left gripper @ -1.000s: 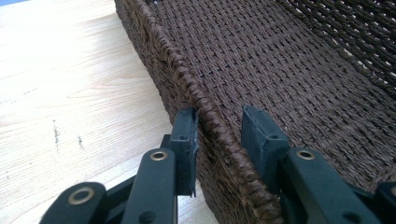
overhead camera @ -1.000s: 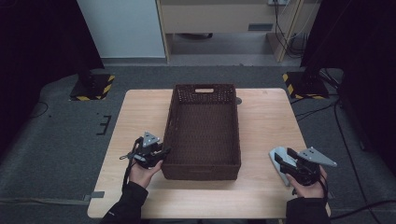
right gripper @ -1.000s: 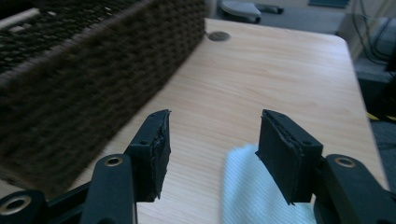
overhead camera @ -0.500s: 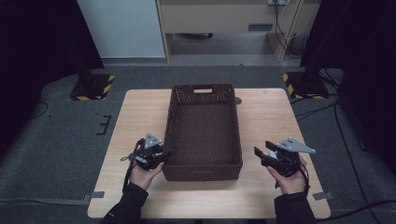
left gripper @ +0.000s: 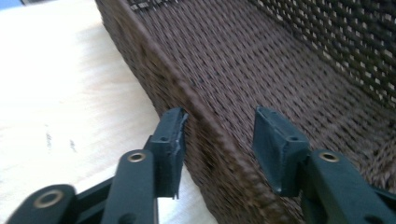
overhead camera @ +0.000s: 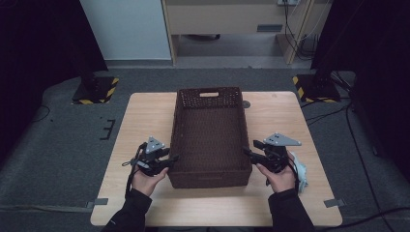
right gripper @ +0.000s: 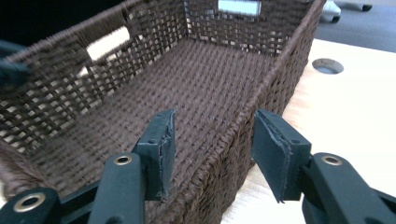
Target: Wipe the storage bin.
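Observation:
A dark brown wicker basket (overhead camera: pixel 209 178) stands lengthwise in the middle of the wooden table (overhead camera: pixel 145 116). My left gripper (overhead camera: pixel 171 158) is at the basket's left wall near the front corner. Its jaws have just been opening and straddle the rim (left gripper: pixel 154 51), the inner pad (left gripper: pixel 273 140) well off the weave. My right gripper (overhead camera: pixel 249 151) is at the right wall near the front. Its jaws have just been closing and stand either side of that wall (right gripper: pixel 280 60), with gaps at both pads. The inside of the basket looks empty.
A round cable hole (overhead camera: pixel 246 104) sits in the table behind the basket's right corner. Something pale (overhead camera: pixel 300 171) lies by my right hand. Black-and-yellow striped stand feet (overhead camera: pixel 96 91) (overhead camera: pixel 316 87) are on the floor beyond the table's far corners.
My right hand has moved left from the table's right edge to the basket's right wall. The left hand has stayed at the left wall.

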`<state>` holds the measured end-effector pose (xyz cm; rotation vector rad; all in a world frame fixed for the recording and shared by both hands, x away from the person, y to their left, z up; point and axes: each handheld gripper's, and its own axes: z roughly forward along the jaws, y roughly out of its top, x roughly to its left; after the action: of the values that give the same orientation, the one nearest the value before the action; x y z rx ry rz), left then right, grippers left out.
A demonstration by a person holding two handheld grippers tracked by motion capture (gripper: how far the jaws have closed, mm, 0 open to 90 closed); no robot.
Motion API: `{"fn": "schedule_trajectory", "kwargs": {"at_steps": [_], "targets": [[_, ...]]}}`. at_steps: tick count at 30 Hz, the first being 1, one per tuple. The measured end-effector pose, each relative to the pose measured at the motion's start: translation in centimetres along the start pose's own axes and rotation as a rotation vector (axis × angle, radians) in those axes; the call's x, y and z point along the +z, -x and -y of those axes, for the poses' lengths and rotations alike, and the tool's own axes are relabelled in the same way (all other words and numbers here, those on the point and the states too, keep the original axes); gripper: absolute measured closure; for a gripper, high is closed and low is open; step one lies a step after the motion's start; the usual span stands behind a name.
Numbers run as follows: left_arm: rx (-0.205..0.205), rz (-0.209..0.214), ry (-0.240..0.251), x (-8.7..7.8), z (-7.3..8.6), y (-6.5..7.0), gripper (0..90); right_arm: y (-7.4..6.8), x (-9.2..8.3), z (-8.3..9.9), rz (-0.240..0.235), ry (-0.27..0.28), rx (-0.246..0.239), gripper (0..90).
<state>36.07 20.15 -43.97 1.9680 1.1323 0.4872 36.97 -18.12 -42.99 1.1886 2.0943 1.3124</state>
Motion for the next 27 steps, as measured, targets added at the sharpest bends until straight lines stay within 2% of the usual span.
{"fn": "schedule_trajectory", "kwargs": {"at_steps": [3, 5, 9, 10, 13, 16, 20, 22, 25, 27], "targets": [[-0.025, -0.004, 0.026, -0.5, -0.3, -0.7, 51.5, 0.0, 0.7, 0.1, 0.002, -0.021, -0.002, 51.1], [-0.034, 0.012, 0.033, -0.6, -0.3, -1.2, 51.3, 0.0, 1.2, 0.2, 0.009, -0.038, -0.008, 52.2], [-0.021, 0.029, 0.037, -0.4, -0.5, -1.5, 51.7, -0.2, 2.2, 0.5, 0.030, -0.083, -0.043, 56.5], [-0.013, 0.026, 0.033, -0.3, -0.6, -1.5, 52.1, -0.2, 2.4, 0.7, 0.039, -0.090, -0.036, 57.0], [-0.008, 0.010, 0.035, 0.1, -0.8, -1.4, 53.2, 0.0, 2.4, 0.7, 0.028, -0.089, -0.019, 59.1], [-0.011, 0.014, 0.023, 0.8, -0.9, -1.5, 53.1, 0.0, 2.5, 0.7, 0.027, -0.091, -0.005, 60.9], [-0.008, 0.041, 0.011, 1.3, -0.9, -1.3, 55.5, 0.6, 2.8, 0.7, -0.001, -0.088, 0.014, 62.2], [-0.001, 0.031, 0.006, 1.3, -1.0, -1.1, 58.1, 0.6, 2.8, 0.6, 0.004, -0.093, 0.007, 62.1], [-0.019, 0.033, 0.000, 1.2, -0.9, -1.0, 58.9, 0.6, 2.7, 0.6, 0.012, -0.087, 0.000, 56.8], [-0.022, 0.033, -0.004, 1.1, -0.8, -0.9, 59.2, 0.4, 2.3, 0.5, 0.033, -0.060, -0.015, 53.1]]}}
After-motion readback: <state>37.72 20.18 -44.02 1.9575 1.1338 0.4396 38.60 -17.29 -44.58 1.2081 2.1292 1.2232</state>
